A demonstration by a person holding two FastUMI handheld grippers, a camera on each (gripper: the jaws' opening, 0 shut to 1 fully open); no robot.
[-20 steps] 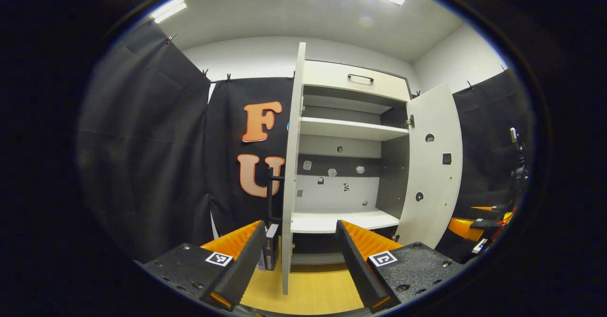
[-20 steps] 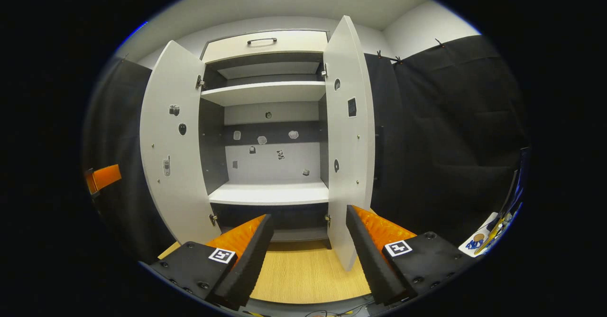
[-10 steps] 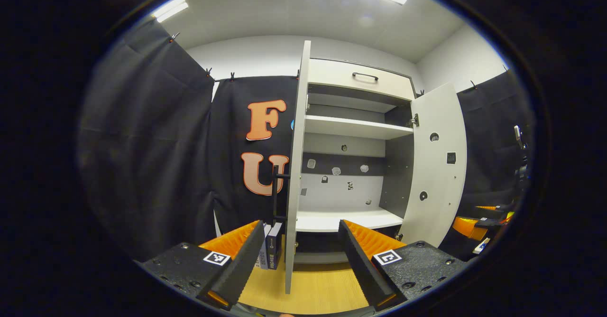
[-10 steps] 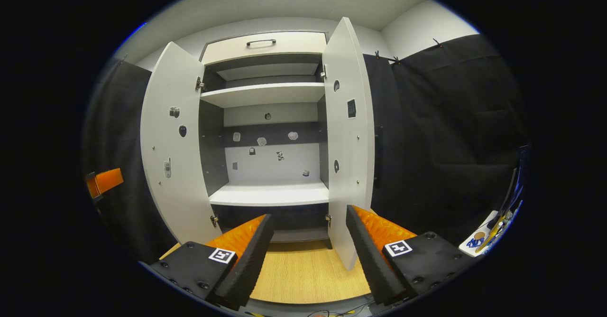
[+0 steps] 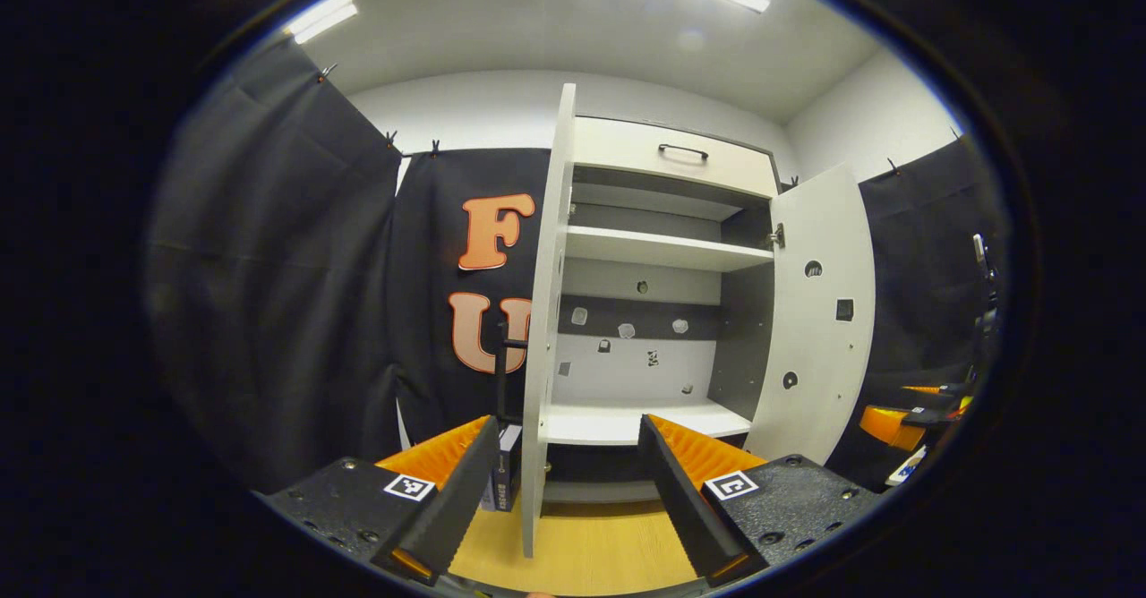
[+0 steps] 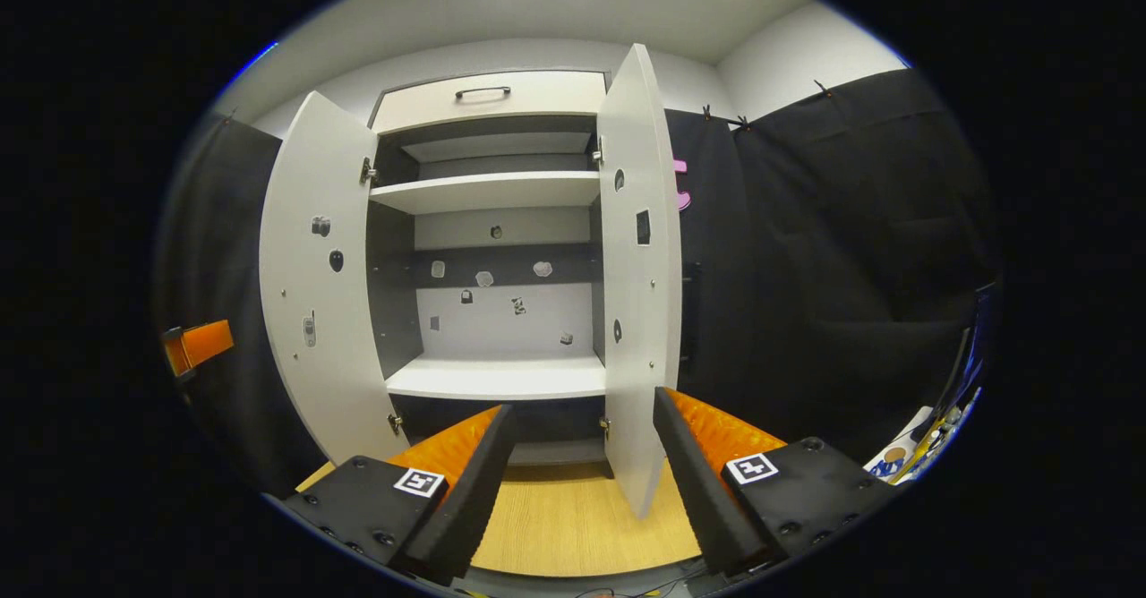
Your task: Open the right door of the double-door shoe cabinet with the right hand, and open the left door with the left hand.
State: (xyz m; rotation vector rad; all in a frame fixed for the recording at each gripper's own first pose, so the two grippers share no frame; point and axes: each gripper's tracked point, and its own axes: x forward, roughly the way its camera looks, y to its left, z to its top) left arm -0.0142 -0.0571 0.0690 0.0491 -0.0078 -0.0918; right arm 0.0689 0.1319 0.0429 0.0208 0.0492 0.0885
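The white double-door shoe cabinet [image 5: 658, 249] stands with both doors swung out. In the left gripper view the left door [image 5: 540, 329] is edge-on just ahead, and the right door [image 5: 819, 311] angles outward. My left gripper [image 5: 566, 422] is open, apart from the left door, which stands between its fingers' line of sight. In the right gripper view the left door [image 6: 313, 285] and right door [image 6: 636, 285] both stand wide. My right gripper [image 6: 582, 404] is open, a short way back from the right door's lower edge. Bare shelves [image 6: 497, 376] show inside.
A closed drawer with a black handle [image 5: 682, 149] tops the cabinet. Wooden floor [image 6: 573, 517] lies in front. A small dark box [image 5: 503, 477] and a black stand [image 5: 503, 374] sit behind the left door. The other gripper shows far off [image 5: 882, 423] [image 6: 197, 343].
Both views have drifted a little, so the cabinet sits further left in them. The doors stay open and both grippers stay open, holding nothing.
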